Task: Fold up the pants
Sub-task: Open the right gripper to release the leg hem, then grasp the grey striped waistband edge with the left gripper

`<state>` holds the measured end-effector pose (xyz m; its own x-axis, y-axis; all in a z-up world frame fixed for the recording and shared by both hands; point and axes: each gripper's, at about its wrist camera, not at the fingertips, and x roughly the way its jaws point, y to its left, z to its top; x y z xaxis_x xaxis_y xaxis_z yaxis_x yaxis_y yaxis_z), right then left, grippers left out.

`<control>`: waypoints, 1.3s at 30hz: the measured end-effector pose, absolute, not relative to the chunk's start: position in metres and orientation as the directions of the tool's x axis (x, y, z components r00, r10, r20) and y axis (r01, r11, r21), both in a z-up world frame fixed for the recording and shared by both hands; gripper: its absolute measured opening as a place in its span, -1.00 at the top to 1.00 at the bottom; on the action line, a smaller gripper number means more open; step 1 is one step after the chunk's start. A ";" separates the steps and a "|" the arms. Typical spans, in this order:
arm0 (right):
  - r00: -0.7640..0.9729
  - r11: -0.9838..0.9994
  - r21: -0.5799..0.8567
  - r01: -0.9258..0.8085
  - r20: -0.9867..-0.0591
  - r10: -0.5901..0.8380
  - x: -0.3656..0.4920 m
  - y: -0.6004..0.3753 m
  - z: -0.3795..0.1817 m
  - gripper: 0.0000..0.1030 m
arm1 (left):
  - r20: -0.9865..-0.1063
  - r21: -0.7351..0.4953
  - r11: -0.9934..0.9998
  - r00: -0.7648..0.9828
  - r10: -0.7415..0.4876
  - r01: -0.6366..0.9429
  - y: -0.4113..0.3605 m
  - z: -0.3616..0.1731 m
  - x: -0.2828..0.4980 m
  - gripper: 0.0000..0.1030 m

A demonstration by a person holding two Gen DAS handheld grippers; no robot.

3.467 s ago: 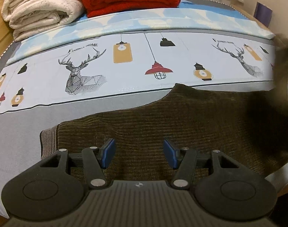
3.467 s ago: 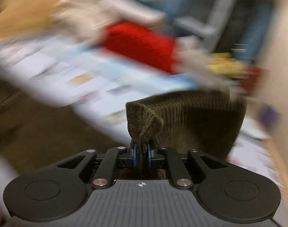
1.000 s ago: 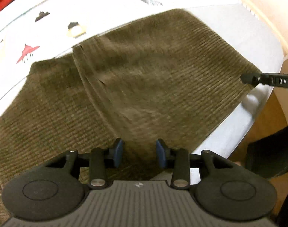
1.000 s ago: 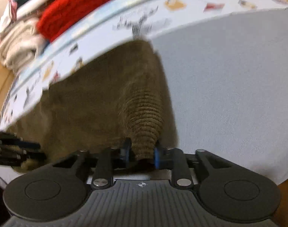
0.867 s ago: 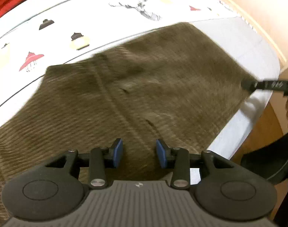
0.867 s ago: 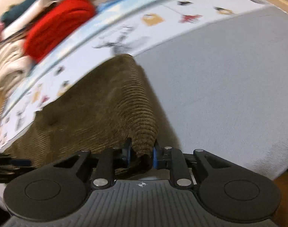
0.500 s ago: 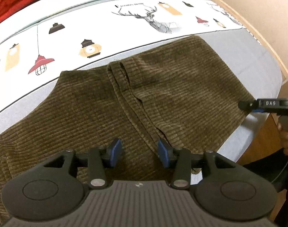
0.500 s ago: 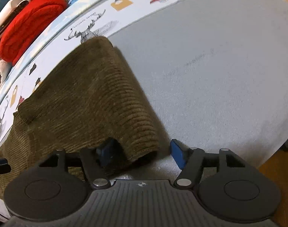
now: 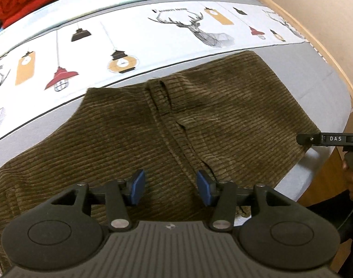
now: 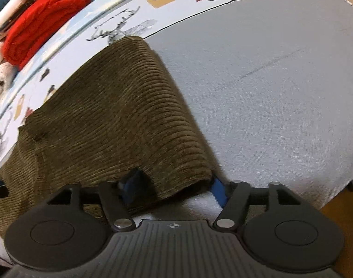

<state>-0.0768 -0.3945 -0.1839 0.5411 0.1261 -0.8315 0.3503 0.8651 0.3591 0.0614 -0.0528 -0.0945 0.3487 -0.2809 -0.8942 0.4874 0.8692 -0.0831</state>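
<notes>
One pair of olive-brown corduroy pants [image 9: 199, 120] lies spread on the grey part of a bed [image 10: 280, 97], one layer already doubled over another so that a seam and a thick folded edge run down the middle in the left wrist view. Judging by the deep ribs and the way the doubled edge holds a rounded roll, the cloth is fairly heavy, soft and limp, with plenty of grip and no risk of breakage; it should drape and sag from any single pinch, so taking it at two corners or along a thick edge looks wisest. The left gripper [image 9: 170, 186] hovers over the cloth near the seam, its jaws having just been opening, with nothing pinched between the blue pads. The right gripper [image 10: 174, 185] sits at the near corner of the folded layer; its jaws have just been opening and now stand wide, the corner lying loose between the pads rather than clamped. In the left wrist view the right gripper's side reads "DAS" in white letters. The printed sheet [image 9: 141, 39] beyond the pants carries a deer head, lanterns and script ending in "HOME"; the first word is too small to read surely. A folded red blanket [image 10: 44, 16] lies well apart at the far side.
</notes>
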 end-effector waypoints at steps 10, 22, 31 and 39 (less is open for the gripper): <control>0.708 0.892 0.117 0.438 -0.656 -0.261 -0.075 -0.371 -0.110 -0.48 | -0.874 -0.091 0.965 0.445 -0.196 0.246 0.063 -0.081 0.051 -0.15; 0.860 0.983 0.101 -0.151 -0.477 0.181 -0.035 -0.275 -0.007 -0.59 | -0.827 -0.369 0.862 0.546 -0.133 -0.348 0.258 -0.090 -0.022 -0.17; 0.742 0.957 0.112 -0.268 -0.609 0.279 -0.009 -0.235 -0.061 -0.39 | -0.841 -0.448 0.710 0.526 -0.129 -0.543 0.273 -0.133 -0.021 -0.33; 0.717 0.968 0.115 -0.221 -0.654 0.241 -0.014 -0.264 -0.079 -0.42 | -0.862 -0.367 0.734 0.506 -0.037 -0.572 0.243 -0.156 -0.007 -0.60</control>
